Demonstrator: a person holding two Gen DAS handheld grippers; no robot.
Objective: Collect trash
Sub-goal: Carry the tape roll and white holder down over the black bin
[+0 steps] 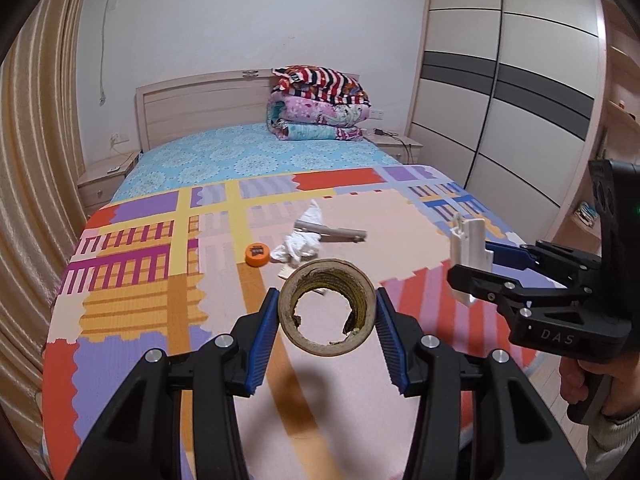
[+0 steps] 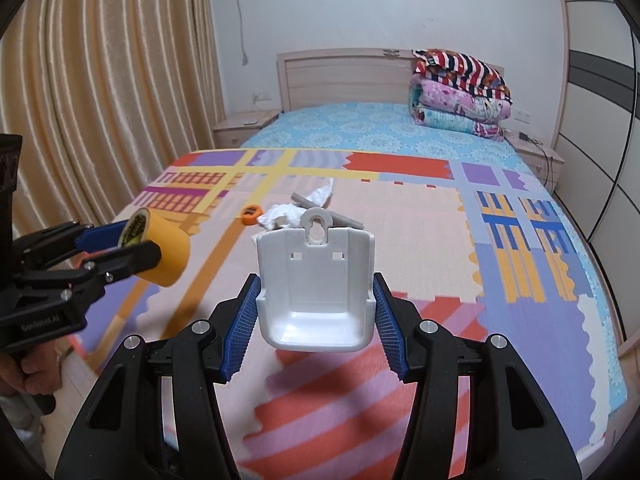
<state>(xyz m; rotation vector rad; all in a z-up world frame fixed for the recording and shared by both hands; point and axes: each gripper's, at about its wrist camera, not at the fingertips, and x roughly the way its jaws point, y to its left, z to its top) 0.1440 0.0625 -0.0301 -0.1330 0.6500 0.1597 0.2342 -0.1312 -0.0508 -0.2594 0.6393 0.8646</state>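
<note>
My left gripper (image 1: 327, 314) is shut on a yellow tape roll (image 1: 327, 276) and holds it above the bed; the gripper also shows in the right wrist view (image 2: 132, 246), with the roll (image 2: 168, 248) in it. My right gripper (image 2: 316, 312) is shut on a white plastic holder (image 2: 316, 288), raised above the bed; it also shows in the left wrist view (image 1: 486, 266), with the holder (image 1: 470, 244) in it. On the patchwork mat (image 1: 132, 280) lie a crumpled white tissue (image 1: 300, 242), a grey stick (image 1: 332, 233), an orange cap (image 1: 258, 255) and a small paper scrap (image 1: 289, 273).
Folded quilts (image 1: 318, 104) are stacked at the headboard. A wardrobe (image 1: 508, 92) stands to the right, curtains (image 2: 100, 92) to the left. Nightstands (image 1: 102, 182) flank the bed. The bed's near edge lies below the grippers.
</note>
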